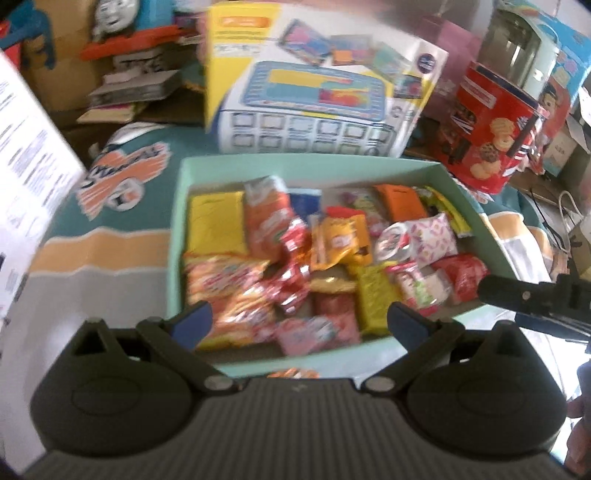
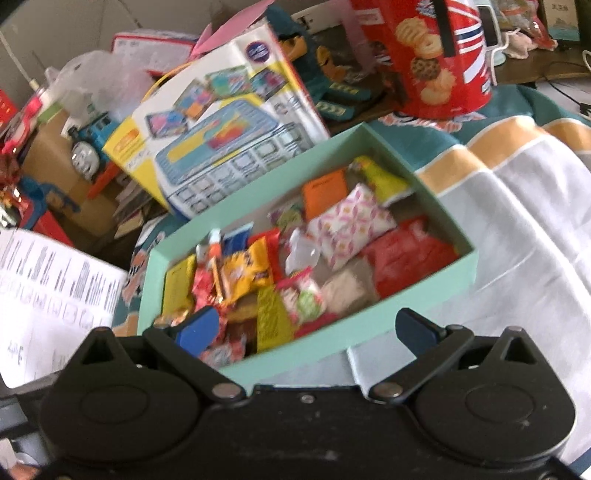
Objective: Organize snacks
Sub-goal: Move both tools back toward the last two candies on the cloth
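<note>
1. On the blanket [image 1: 110,254], a spread of teal, tan and pale grey bands with an orange-and-white emblem, sits everything of the task; its folds run out to the right in the right wrist view [image 2: 517,206].
2. Behind the task's box stands a large toy box [image 1: 314,92] printed with a blue keyboard-like device and yellow edging, leaning back and just beyond the far rim; it shows tilted in the right wrist view [image 2: 229,125].
3. The mint-green box [image 1: 177,229], open-topped and shallow, lies flat on the blanket in the middle of both views [image 2: 436,291].
4. A red biscuit tin [image 1: 491,125] with cookie pictures and a flag pattern stands upright near the box's far right corner [image 2: 436,55].
5. A blue toy train [image 1: 122,18] with a grey face sits among clutter at the far left.
6. Inside the mint-green box lies a loose heap of snacks [image 1: 295,251]: a yellow packet [image 1: 214,221] at the far left, an orange packet [image 1: 399,201] toward the far right, and a white-and-pink patterned pouch [image 2: 351,225] beside a red packet [image 2: 406,254].
7. The left tool [image 1: 299,317] hangs over the box's near edge, fingers spread wide with nothing between them.
8. The right tool [image 2: 310,328] hovers over the near rim, likewise spread apart and empty; its dark body shows at the right edge of the left wrist view [image 1: 524,299].
</note>
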Motion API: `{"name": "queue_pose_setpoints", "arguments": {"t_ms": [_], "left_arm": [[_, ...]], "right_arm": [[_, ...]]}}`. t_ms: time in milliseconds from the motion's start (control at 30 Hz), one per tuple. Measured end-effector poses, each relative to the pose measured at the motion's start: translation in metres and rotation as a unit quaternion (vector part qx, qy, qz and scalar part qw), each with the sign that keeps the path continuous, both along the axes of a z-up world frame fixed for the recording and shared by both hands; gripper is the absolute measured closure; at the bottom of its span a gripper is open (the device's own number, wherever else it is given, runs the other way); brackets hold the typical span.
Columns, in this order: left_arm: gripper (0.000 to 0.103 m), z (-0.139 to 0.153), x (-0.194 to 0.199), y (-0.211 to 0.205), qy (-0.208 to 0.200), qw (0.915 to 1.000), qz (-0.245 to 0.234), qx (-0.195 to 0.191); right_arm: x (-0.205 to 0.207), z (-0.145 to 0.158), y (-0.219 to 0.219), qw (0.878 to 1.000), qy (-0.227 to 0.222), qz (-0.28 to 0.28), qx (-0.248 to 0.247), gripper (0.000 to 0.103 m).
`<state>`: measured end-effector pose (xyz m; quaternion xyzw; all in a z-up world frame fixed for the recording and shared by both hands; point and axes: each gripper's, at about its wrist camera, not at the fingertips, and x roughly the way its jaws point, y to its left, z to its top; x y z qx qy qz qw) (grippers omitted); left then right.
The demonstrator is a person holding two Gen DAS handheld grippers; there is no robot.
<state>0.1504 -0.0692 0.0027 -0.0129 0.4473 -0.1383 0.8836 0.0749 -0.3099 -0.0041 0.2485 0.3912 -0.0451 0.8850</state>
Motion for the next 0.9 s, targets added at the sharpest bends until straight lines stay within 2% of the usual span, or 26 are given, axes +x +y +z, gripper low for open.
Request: {"name": "queue_pose_setpoints", "arguments": {"t_ms": [200,367,567,900], "left_arm": [[0.0,-0.013,-0.019,0.043,0.009,0.9995,0.029,0.005],[0.0,-0.035,-0.026,0.066,0.035,0.9978,0.054,0.013],[0.0,-0.056,-0.031,0.063,0.056,0.997,0.051,0.016],[0.0,-0.072,-0.03,0.05,0.069,0.9968,0.034,0.025]], "right_arm": [[-0.011,-0.007,0.035,0.998,0.003,0.055,-0.036,0.0],[-0.004,-0.023,0.06,0.996,0.058,0.07,-0.021,0.0],[-0.001,-0.032,0.078,0.994,0.075,0.074,-0.036,0.0],[0.004,-0.042,0.081,0.992,0.088,0.076,-0.042,0.0]]}}
